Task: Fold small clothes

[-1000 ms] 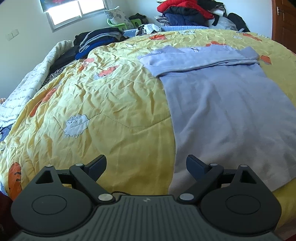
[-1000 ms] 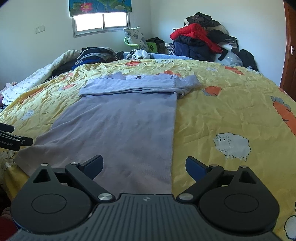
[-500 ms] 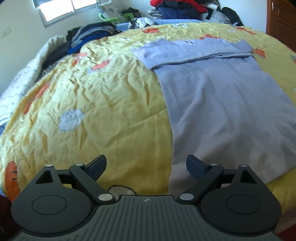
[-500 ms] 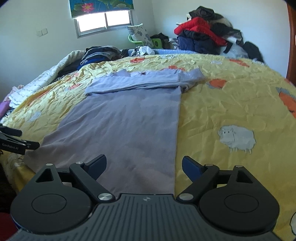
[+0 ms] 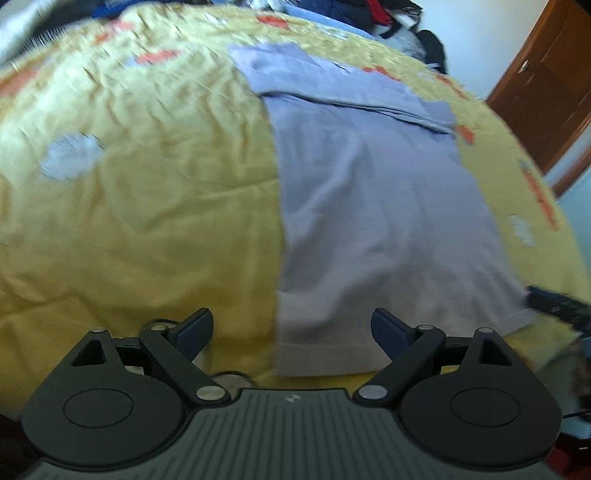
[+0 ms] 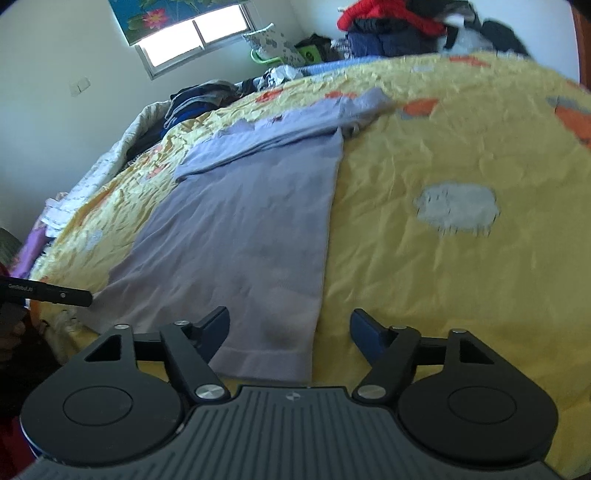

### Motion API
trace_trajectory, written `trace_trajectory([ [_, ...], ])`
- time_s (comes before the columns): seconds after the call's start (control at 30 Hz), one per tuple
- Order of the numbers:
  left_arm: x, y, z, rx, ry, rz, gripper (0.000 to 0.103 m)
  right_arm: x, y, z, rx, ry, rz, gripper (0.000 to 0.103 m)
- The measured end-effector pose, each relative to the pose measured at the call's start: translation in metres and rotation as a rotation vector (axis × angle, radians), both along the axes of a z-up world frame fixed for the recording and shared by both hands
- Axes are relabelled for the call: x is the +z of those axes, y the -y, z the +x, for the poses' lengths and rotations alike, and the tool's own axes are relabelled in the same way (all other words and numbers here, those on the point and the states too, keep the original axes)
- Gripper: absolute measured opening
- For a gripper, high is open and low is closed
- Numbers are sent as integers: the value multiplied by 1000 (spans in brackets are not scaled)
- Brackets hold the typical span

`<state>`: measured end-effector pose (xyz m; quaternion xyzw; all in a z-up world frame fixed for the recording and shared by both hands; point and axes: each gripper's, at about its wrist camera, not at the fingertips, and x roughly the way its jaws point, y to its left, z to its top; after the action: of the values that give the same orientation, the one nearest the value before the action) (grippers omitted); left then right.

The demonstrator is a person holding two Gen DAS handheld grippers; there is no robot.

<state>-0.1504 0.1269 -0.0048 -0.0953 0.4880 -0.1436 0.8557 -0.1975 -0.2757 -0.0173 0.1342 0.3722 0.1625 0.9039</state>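
The lavender sweater lies flat on the yellow bedspread (sleeves folded across its top), hem toward the near edge of the bed. The left hand-held gripper hangs released over the hem's left corner; the right hand-held gripper hangs released over the hem's right corner. Piled clothes sit beyond the bed, a window behind.

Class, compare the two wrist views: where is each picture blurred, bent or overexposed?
Left wrist view: motion blur smears the yellow patterned quilt and lavender knit top; the open left gripper stays sharp. Right wrist view: milder blur, the bright window is blown out, and fisheye bulges the bed; the open right gripper is crisp.
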Motion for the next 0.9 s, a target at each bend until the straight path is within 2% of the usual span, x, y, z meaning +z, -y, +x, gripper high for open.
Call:
trace_trajectory([
  [0.03, -3, 0, 3, -11, -14, -28, 93, -1, 1, 0, 6, -5, 11, 74],
  [0.1, -4, 2, 5, -17, -9, -37, 93, -2, 2, 2, 12, -9, 23, 71],
  [0.2, -4, 7, 9, -70, -25, -81, 93, -3, 3, 5, 32, -20, 63, 65],
  [0.33, -6, 16, 11, -122, -38, -133, 93, -5, -2, 9, 81, -30, 99, 63],
  [0.5, -6, 29, 12, -153, -36, -131, 93, -5, -18, 15, 136, -27, 110, 62],
  [0.6, -6, 42, 8, -182, -8, -77, 91, -4, -30, 18, 176, -27, 110, 62],
  [0.67, -4, 48, 7, -191, 11, -30, 70, -4, -40, 20, 197, -25, 100, 59],
  [0.7, -3, 51, 5, -189, 23, 3, 66, -3, -44, 21, 205, -24, 91, 54],
  [0.73, -2, 53, 4, -185, 32, 32, 54, -3, -48, 21, 207, -20, 77, 51],
  [0.77, -1, 55, 4, -183, 37, 56, 41, -3, -52, 21, 208, -14, 53, 41],
  [0.8, -1, 56, 4, -175, 43, 80, 36, -2, -55, 21, 206, -12, 27, 27],
  [0.87, -1, 55, 3, -164, 51, 112, 21, -3, -58, 20, 201, -7, -12, 20],
  [0.9, -1, 55, 3, -157, 57, 125, 18, -3, -58, 19, 201, -6, -18, 17],
])
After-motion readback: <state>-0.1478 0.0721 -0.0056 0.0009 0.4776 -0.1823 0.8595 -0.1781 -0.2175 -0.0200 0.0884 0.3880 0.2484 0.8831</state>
